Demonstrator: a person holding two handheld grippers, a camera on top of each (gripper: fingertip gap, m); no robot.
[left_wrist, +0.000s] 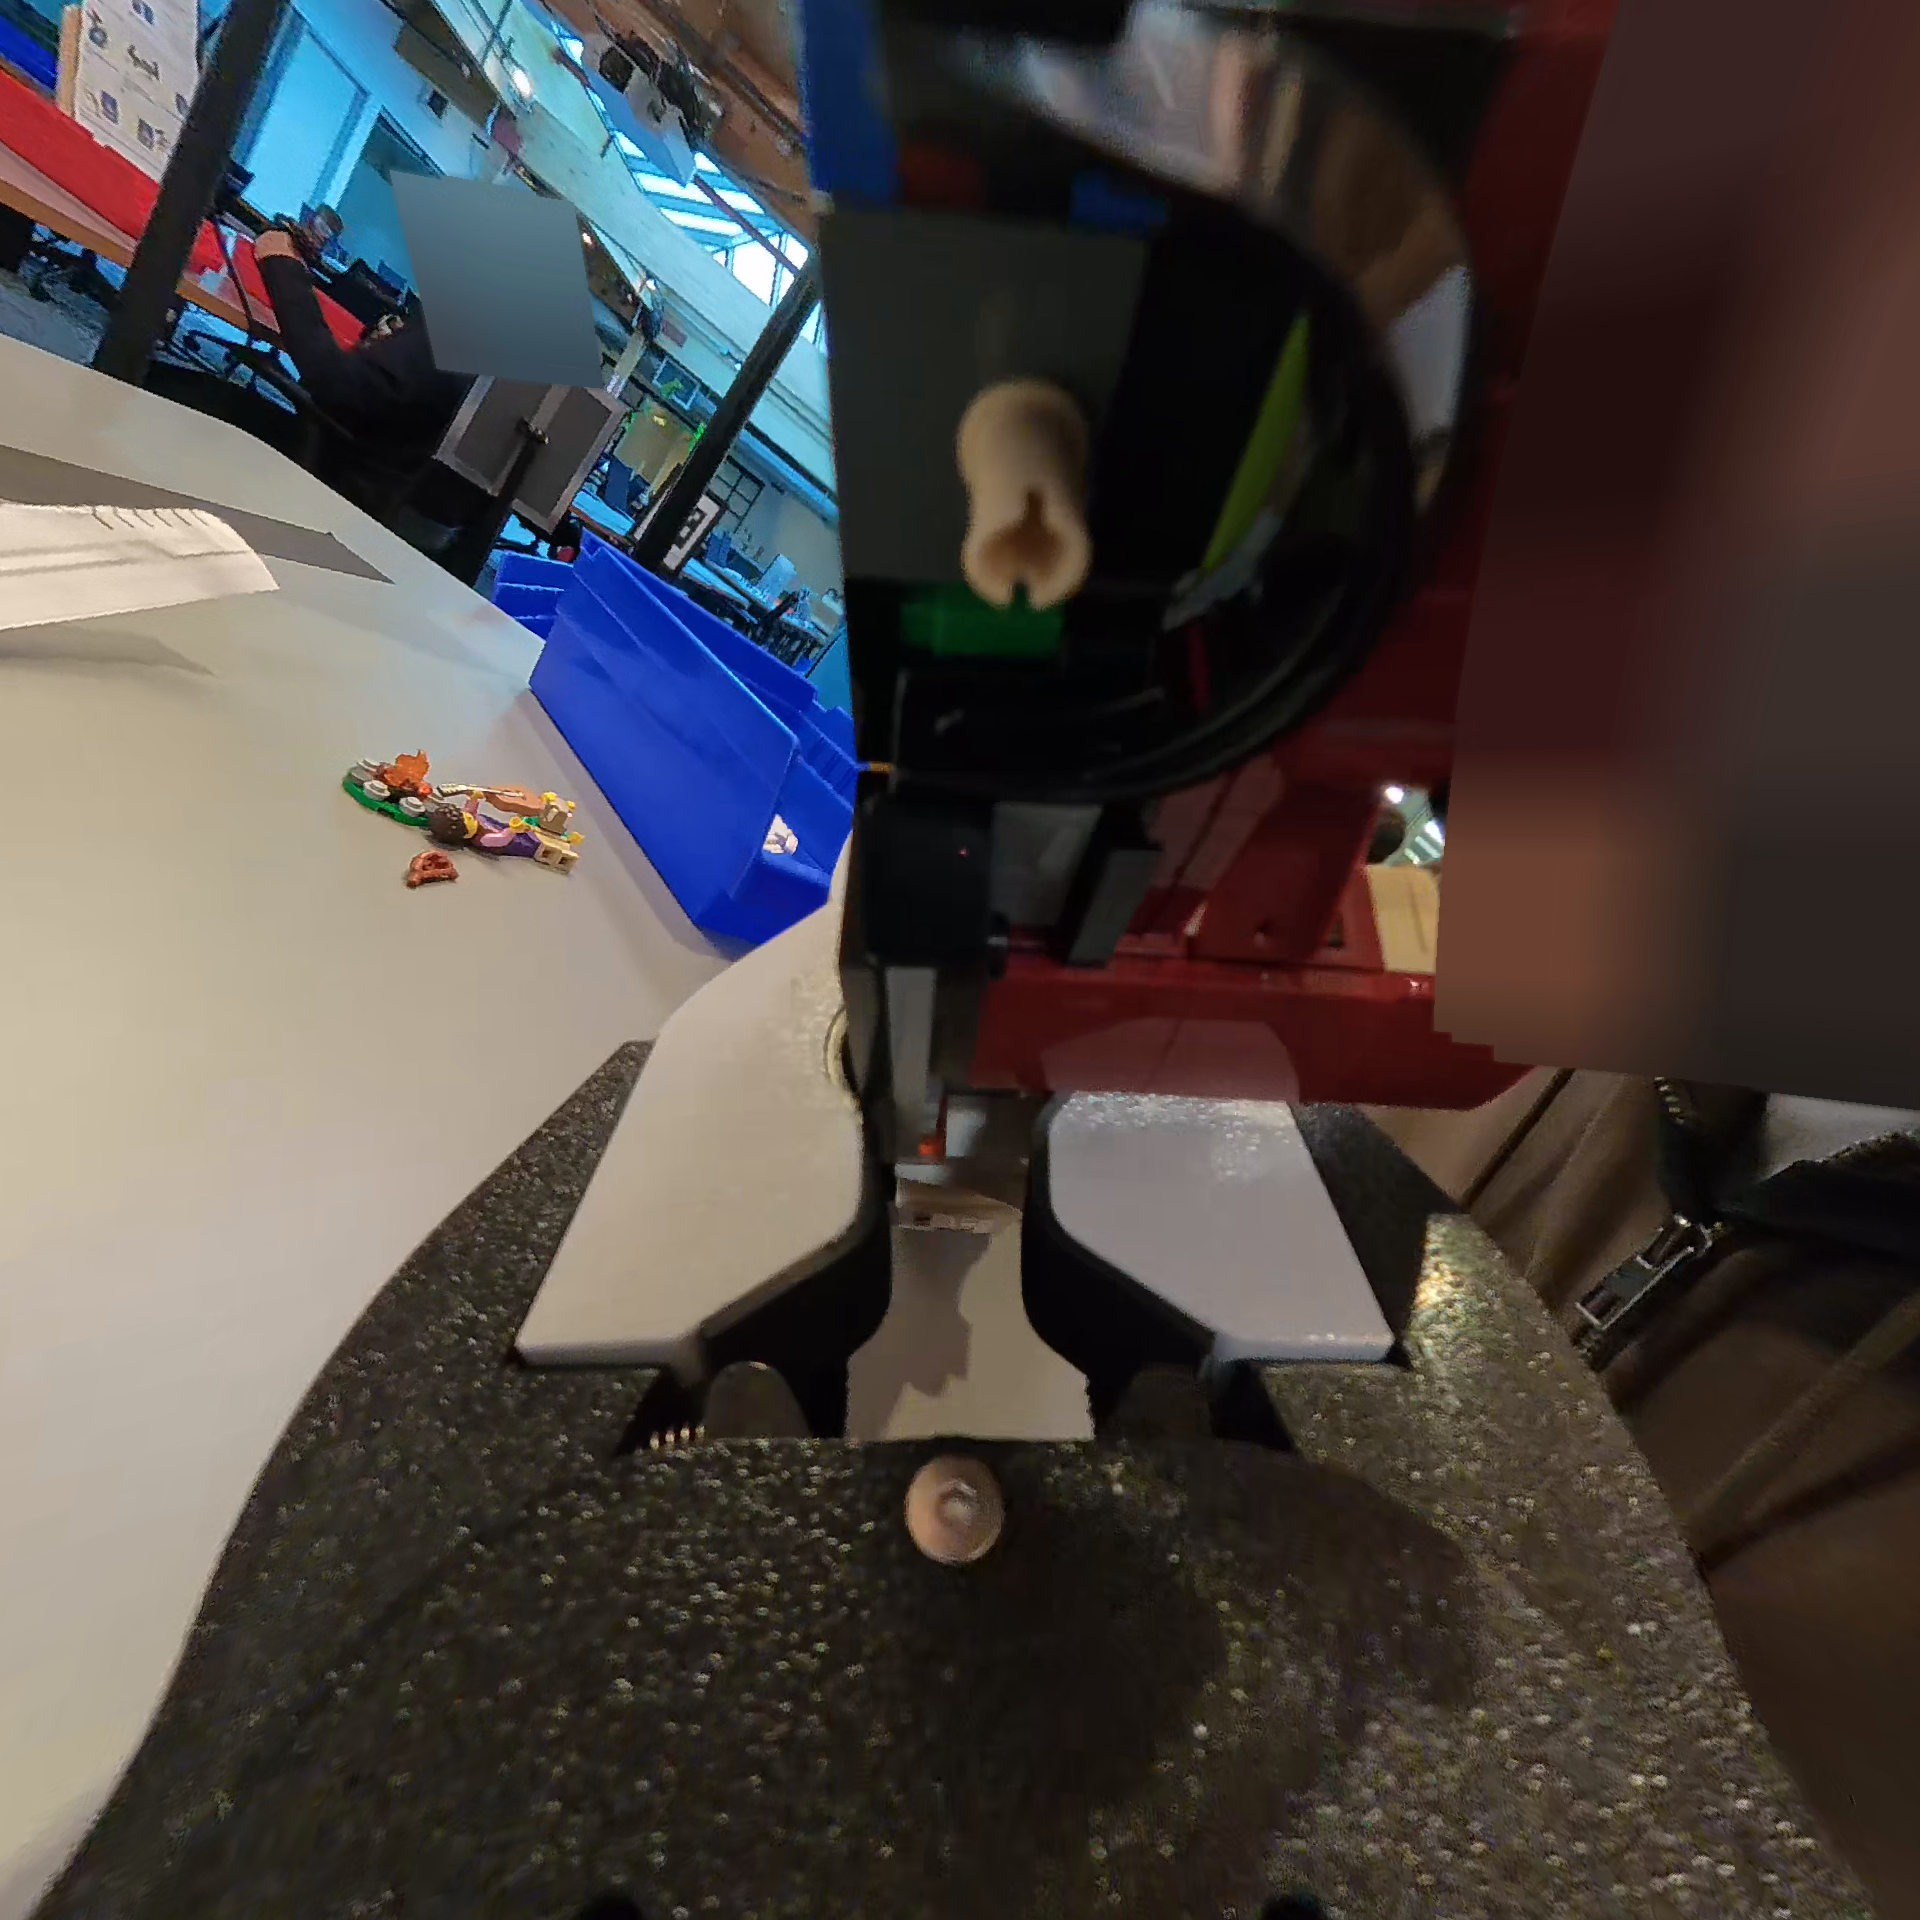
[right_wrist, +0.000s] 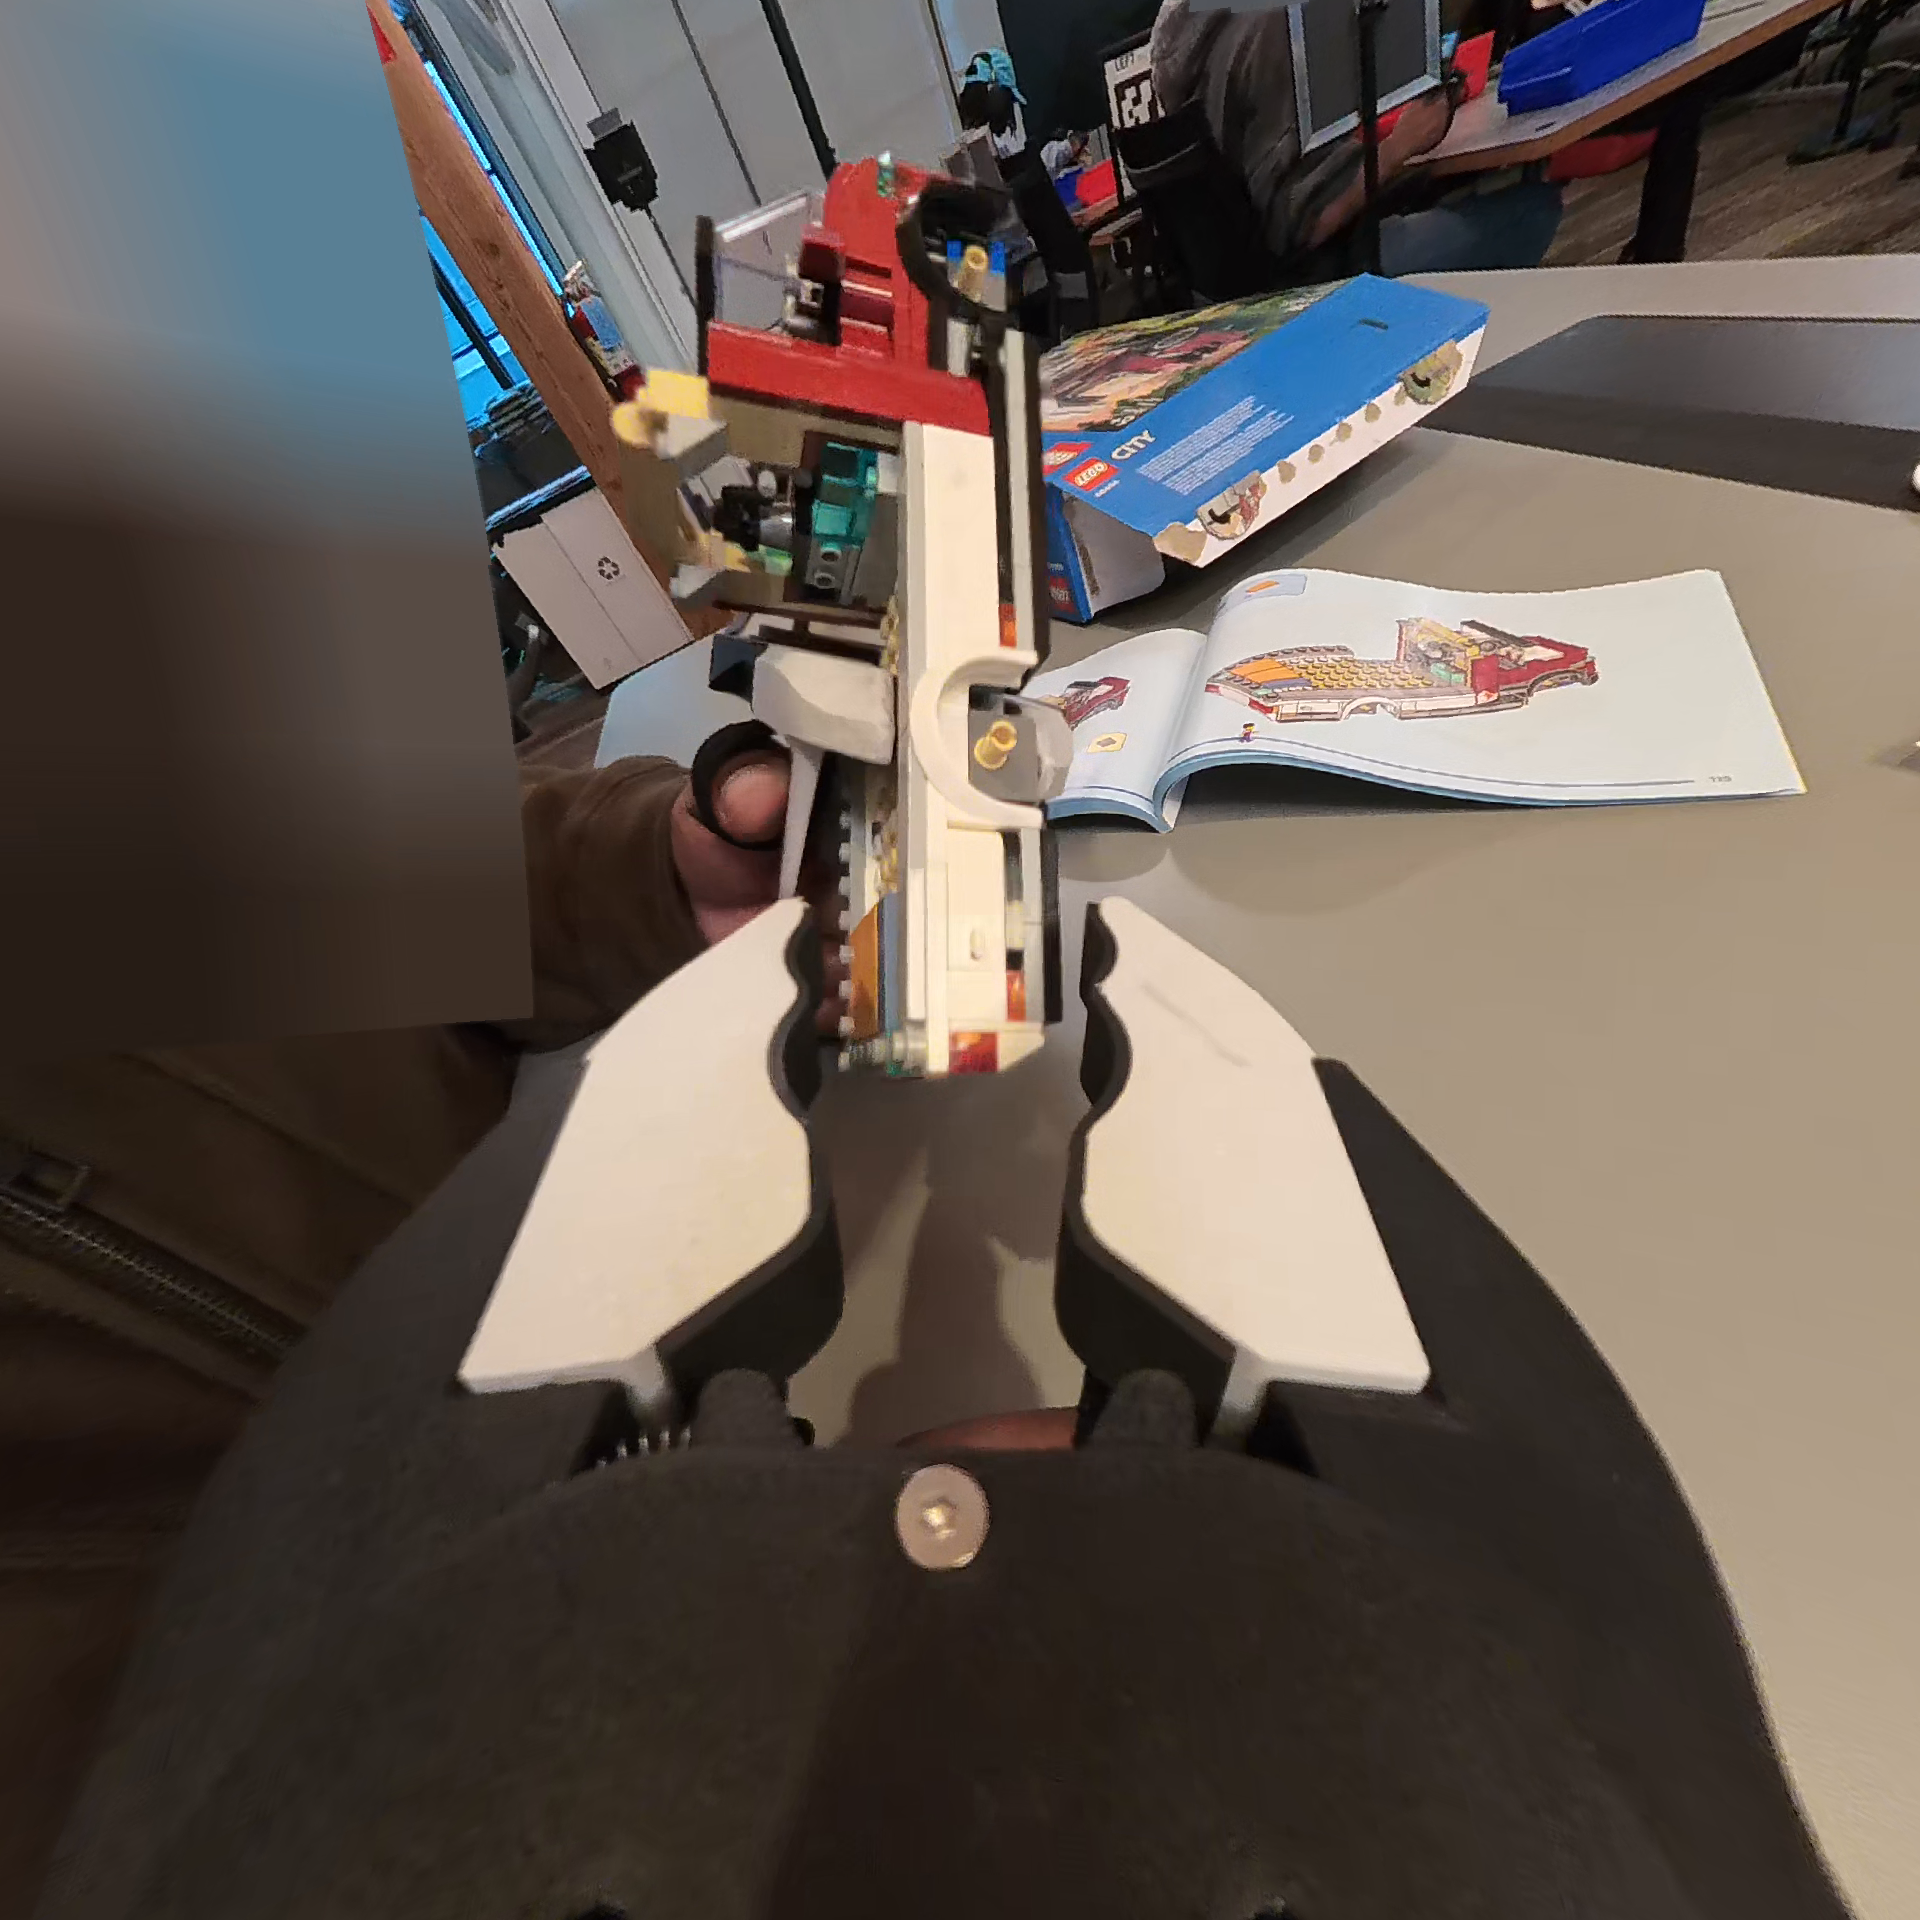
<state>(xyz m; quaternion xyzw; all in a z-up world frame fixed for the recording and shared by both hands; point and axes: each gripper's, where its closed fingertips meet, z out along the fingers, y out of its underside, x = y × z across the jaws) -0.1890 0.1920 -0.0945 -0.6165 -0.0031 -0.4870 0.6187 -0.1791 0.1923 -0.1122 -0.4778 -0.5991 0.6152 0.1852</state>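
**A:** Where is the toy truck (right_wrist: 948, 540) sitting?

**B:** It is hanging upright above the surface (right_wrist: 1455, 1039). The left tongs (left_wrist: 935, 1122) are clamping its side.

**A:** And the right tongs (right_wrist: 951, 914)?

**B:** They are standing released around its lower end, with the pads not pressing. A wheel arch is showing a bare pin. The booklet (right_wrist: 1455, 686) is lying open beside the box (right_wrist: 1247, 395), and loose figure pieces (left_wrist: 468, 816) are lying near the blue bins (left_wrist: 675, 727).
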